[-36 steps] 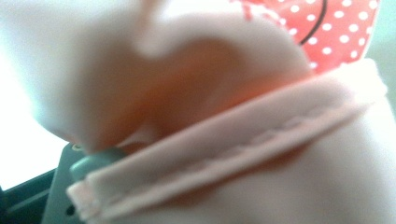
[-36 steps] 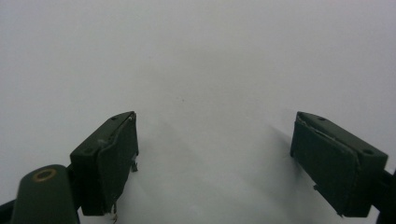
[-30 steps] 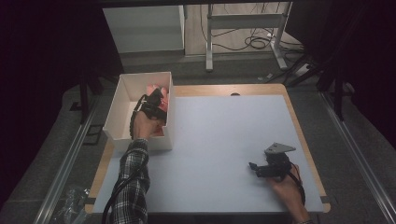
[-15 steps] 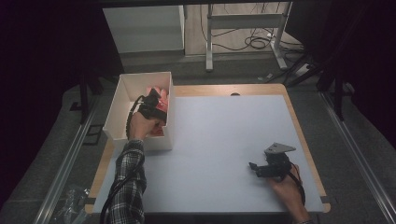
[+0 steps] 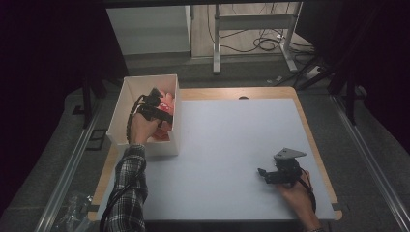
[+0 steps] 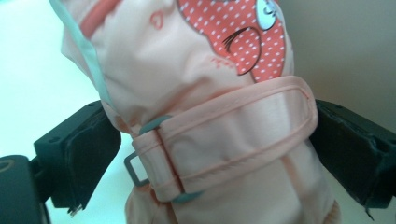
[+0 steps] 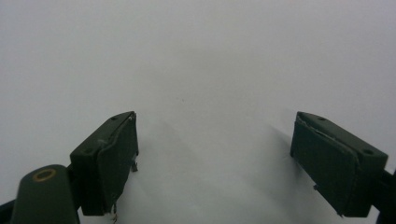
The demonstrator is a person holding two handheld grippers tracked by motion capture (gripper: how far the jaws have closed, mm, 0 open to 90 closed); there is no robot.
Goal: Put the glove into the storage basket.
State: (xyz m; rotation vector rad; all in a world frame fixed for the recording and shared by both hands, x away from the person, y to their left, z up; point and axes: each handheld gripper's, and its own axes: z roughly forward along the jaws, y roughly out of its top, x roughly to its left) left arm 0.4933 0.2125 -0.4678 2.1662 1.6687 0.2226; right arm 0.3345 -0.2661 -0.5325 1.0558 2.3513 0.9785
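A pale pink mitten [image 6: 210, 116] with a red dotted patch and a strap with a buckle lies in a white box [image 5: 145, 79] at the table's far left. My left gripper [image 5: 163, 112] is over the box, held by a hand in a plaid sleeve. Its jaws have just been opening and stand wide on either side of the mitten's strap, with a small gap at the left pad [image 6: 93, 154]. Pink fabric [image 5: 168, 100] shows beside it in the high view. My right gripper [image 5: 263, 174] rests low at the table's near right, open, with nothing between its fingertips [image 7: 112, 158].
The white table top [image 5: 232, 135] has a wooden rim. A small dark spot [image 5: 243, 97] sits at its far edge. Beyond the table stand a pale cabinet [image 5: 150, 29] and a metal frame with cables [image 5: 251, 43].
My left hand has risen slightly over the box with the mitten below it. The right gripper has stayed where it was.
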